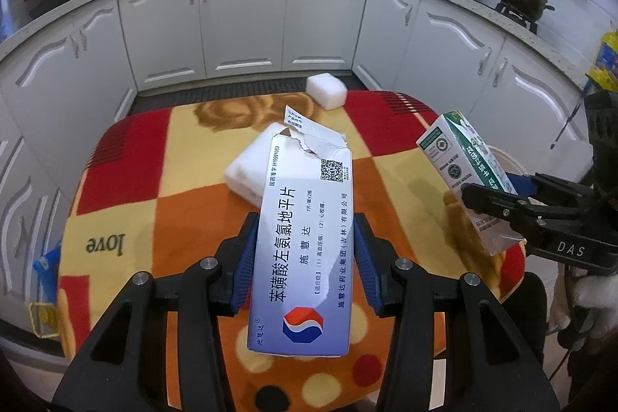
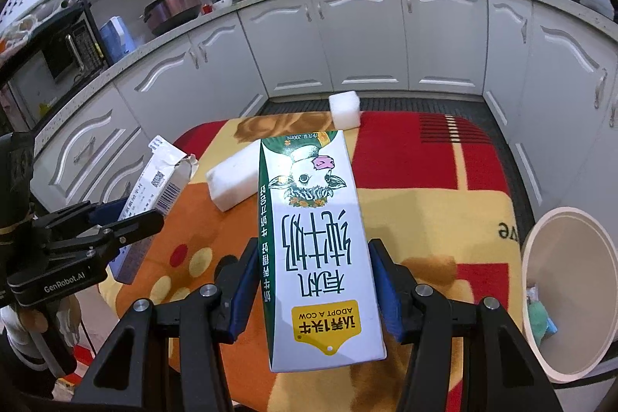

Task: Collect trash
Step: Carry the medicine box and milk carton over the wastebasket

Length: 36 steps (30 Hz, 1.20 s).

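- My left gripper (image 1: pixel 305 257) is clamped on the torn medicine box (image 1: pixel 305 242), held above the blanket-covered bench (image 1: pixel 185 219).
- My right gripper (image 2: pixel 313 280) grips the milk carton (image 2: pixel 316 250), also lifted.
- Two white foam blocks (image 1: pixel 247 172) lie on the bench.
- A white bin (image 2: pixel 571 288) stands just right of the bench.

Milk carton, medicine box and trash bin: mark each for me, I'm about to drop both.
milk carton (image 2: pixel 320 257), right wrist view, on its white printed front face.
medicine box (image 1: pixel 305 250), left wrist view, on its pale blue printed face.
trash bin (image 2: pixel 571 215), right wrist view, on its far rim.
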Available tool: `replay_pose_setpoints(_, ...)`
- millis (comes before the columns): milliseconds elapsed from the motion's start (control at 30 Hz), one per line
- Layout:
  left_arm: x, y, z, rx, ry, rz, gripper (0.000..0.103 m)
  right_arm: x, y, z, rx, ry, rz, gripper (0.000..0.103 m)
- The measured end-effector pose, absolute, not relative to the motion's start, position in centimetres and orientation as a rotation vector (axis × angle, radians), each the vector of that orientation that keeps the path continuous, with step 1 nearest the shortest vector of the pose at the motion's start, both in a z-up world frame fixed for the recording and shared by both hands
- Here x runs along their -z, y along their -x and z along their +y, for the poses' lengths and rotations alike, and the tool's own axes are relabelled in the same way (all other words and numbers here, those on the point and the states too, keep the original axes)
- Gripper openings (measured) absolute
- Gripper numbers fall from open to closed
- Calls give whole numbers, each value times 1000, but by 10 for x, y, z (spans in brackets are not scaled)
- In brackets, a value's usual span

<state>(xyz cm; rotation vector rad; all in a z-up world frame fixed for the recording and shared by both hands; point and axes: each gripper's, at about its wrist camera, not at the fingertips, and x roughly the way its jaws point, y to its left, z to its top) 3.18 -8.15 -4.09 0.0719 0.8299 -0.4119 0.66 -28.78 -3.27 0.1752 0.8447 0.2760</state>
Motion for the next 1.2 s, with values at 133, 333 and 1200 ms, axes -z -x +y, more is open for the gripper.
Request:
replay_pose_setpoints(133,40,-33,-96,438,-68,833,45,33,-3,-299,-257,-189,840,53)
replay_pose_setpoints(333,41,-38,-123,484,-62,844,45,34,2,-320,-220,-218,833,53)
replay_pose_setpoints(1200,54,-45,-258,664,-148,883,45,43,36,-435,8,-335,822,53)
